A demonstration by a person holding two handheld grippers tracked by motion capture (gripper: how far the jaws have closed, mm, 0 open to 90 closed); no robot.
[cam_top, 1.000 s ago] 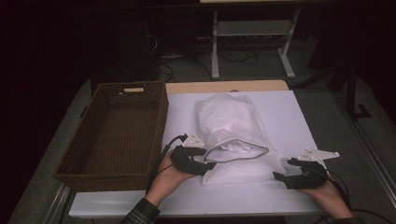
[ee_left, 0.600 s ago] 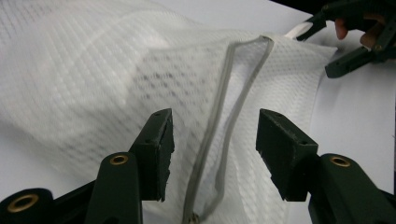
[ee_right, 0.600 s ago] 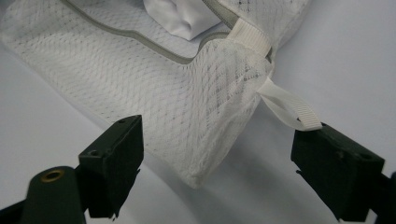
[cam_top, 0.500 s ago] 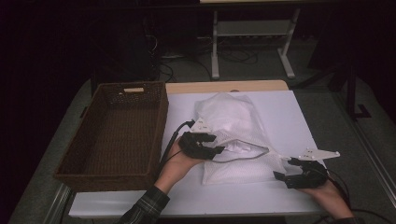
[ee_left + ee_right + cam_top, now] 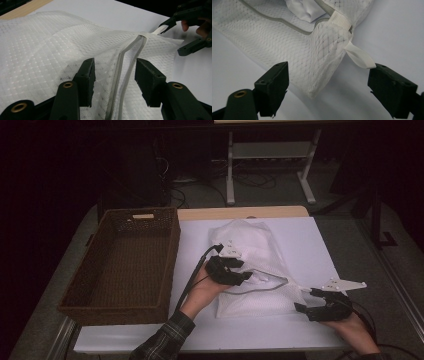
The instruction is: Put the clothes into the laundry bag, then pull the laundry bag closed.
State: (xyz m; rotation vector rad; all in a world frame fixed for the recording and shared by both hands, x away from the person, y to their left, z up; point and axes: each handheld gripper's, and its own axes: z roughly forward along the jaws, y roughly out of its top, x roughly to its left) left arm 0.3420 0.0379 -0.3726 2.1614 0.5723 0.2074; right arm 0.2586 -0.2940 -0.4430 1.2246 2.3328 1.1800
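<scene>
From above, my left gripper point(image 5: 239, 270) has moved up onto the mesh bag point(image 5: 260, 247) mid-table. Its own view shows jaws closing, not yet pinching, around the zipper point(image 5: 125, 72). My right gripper point(image 5: 327, 86) waits open beside the bag's loop point(image 5: 359, 57).

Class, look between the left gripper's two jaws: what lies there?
In the left gripper view, the grey zipper of the white mesh bag runs between the open jaws of the left gripper, which have just been closing.
</scene>
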